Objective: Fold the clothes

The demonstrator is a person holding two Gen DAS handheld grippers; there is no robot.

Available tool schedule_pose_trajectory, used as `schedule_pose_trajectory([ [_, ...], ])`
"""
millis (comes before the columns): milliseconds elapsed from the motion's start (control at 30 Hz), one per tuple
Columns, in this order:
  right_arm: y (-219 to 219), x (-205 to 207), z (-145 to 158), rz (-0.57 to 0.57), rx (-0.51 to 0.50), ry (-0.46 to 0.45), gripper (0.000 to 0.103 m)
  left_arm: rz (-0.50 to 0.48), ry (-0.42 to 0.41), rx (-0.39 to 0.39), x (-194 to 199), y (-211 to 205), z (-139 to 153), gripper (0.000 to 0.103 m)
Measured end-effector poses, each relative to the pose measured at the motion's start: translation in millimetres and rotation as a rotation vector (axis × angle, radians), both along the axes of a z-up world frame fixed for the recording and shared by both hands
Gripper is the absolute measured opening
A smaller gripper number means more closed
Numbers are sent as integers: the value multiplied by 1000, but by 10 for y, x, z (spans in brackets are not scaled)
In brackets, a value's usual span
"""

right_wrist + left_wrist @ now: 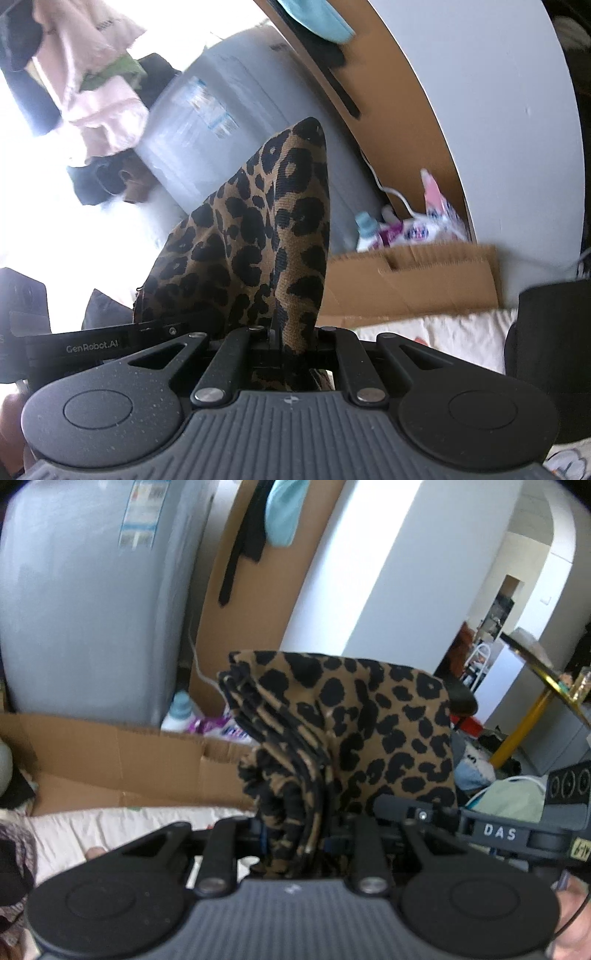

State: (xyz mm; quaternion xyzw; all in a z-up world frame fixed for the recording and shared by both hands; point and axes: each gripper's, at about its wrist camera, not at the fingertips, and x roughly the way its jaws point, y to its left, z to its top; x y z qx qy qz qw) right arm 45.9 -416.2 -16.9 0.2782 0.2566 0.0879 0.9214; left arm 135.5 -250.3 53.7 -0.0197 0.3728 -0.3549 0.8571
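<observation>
Bunching several folded layers, the left gripper [295, 834] clamps the leopard-print garment [347, 731] aloft above the bed [110, 830]. From the right wrist, the right gripper [291, 343] pinches one thin edge; soft, light cloth, probably best held at corners.

A garment [354, 731] is held between both tongs, above a bed [122, 830]. Behind it, a cardboard box [122, 753]; bottles [181, 712] lie inside.

L hand-held gripper [295, 834] clamps bunched leopard-print garment [354, 731]; cardboard box [122, 760] behind, white bedding [110, 830] below.
</observation>
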Motion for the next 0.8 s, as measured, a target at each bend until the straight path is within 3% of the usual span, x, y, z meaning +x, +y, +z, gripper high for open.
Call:
schedule_pose_trajectory([
  [267, 20, -369, 745, 1, -49, -70, 6, -14, -91, -17, -406, 6, 523, 26],
  [567, 58, -758, 1376, 5, -86, -118, 6, 6, -135, -57, -783, 17, 965, 26],
  [800, 51, -1097, 1804, 12, -125, -159, 6, 5, -157, -103, -972, -63, 1101, 26],
])
